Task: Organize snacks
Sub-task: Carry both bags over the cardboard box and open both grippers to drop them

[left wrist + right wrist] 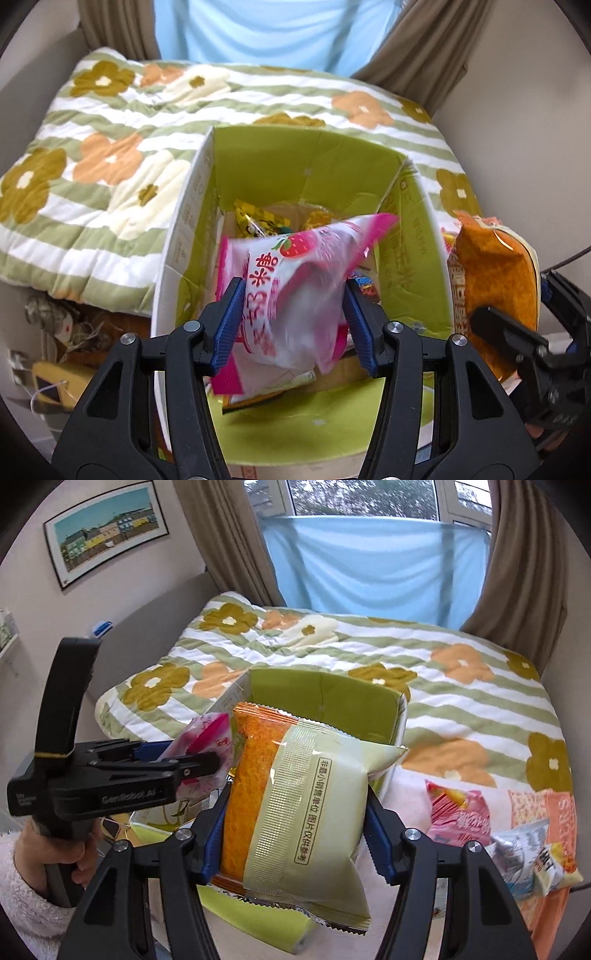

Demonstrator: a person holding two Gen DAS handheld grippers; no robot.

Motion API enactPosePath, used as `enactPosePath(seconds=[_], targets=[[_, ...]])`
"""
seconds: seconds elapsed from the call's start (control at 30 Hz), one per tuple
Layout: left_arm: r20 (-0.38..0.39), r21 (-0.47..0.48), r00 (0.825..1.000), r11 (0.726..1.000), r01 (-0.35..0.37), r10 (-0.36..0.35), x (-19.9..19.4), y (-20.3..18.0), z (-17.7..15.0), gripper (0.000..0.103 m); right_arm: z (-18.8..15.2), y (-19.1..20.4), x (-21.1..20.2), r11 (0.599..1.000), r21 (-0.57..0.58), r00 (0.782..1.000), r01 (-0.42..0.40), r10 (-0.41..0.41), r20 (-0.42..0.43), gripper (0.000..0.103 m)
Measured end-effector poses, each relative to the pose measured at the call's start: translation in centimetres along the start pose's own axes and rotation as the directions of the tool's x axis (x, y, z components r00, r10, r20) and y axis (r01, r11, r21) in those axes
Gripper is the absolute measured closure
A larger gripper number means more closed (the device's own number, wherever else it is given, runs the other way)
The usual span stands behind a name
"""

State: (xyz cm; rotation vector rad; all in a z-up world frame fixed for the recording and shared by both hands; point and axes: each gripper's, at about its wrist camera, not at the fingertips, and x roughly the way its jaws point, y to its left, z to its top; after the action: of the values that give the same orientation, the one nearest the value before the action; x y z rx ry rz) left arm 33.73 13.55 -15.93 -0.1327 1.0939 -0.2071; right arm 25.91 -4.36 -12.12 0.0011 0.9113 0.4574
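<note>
Holding a pink-and-white strawberry snack packet (291, 295) between its blue pads, my left gripper (295, 314) hangs over the open mouth of the green-lined cardboard box (295, 162). The packet looks blurred and sits between the box's left and right walls with room on both sides, above a few yellow wrappers (255, 218) lying at the box's far end. The box's near flap folds down toward me, so that side is open.

My right gripper (295, 834) clamps an orange-and-pale-green crimped snack bag (299, 812) across its width. The bag stands just outside the box's right wall (400, 716), its top edge about level with the box rim; whether it touches the wall I cannot tell.

The box rests at the near edge of the green-striped flowered quilt (461, 701), whose far half lies bare up to the brown curtains (528, 572). To the right of the box, near the quilt's near-right corner, a red-and-pink crinkled packet (458, 812) and a small silver-and-white packet (524, 856) lie loose beside each other.
</note>
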Motion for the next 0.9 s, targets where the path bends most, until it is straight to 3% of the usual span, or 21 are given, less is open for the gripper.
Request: enactPosePath(seconds=[0.1, 0.3, 0.77, 0.87, 0.9], targets=[[-0.01, 0.018, 1.0, 1.0, 0.005, -0.005, 0.9, 0.3, 0.0, 0.001, -0.2, 0.4, 0.8, 0.999, 0.025, 0.999, 0.03, -0.029, -0.021, 0.043], [-0.001, 0.003, 1.0, 1.0, 0.01, -0.01, 0.1, 1.1, -1.0, 0.0, -1.2, 0.4, 1.3, 0.997, 0.051, 0.997, 0.059, -0.056, -0.053, 0.043], [0.085, -0.079, 0.996, 0.996, -0.027, 0.034, -4.0, 2.3, -3.7, 0.0, -2.8, 1.6, 2.5, 0.999, 0.042, 0.998, 0.006, -0.003, -0.064, 0.043], [0.084, -0.084, 0.996, 0.996, -0.023, 0.03, -3.9, 2.3, -3.9, 0.0, -2.9, 2.1, 3.0, 0.999, 0.029, 0.998, 0.016, -0.014, -0.055, 0.038], [0.08, -0.085, 0.996, 0.996, -0.021, 0.028, -3.9, 2.3, -4.0, 0.0, -3.1, 2.3, 2.9, 0.999, 0.028, 0.999, 0.016, -0.015, -0.038, 0.028]])
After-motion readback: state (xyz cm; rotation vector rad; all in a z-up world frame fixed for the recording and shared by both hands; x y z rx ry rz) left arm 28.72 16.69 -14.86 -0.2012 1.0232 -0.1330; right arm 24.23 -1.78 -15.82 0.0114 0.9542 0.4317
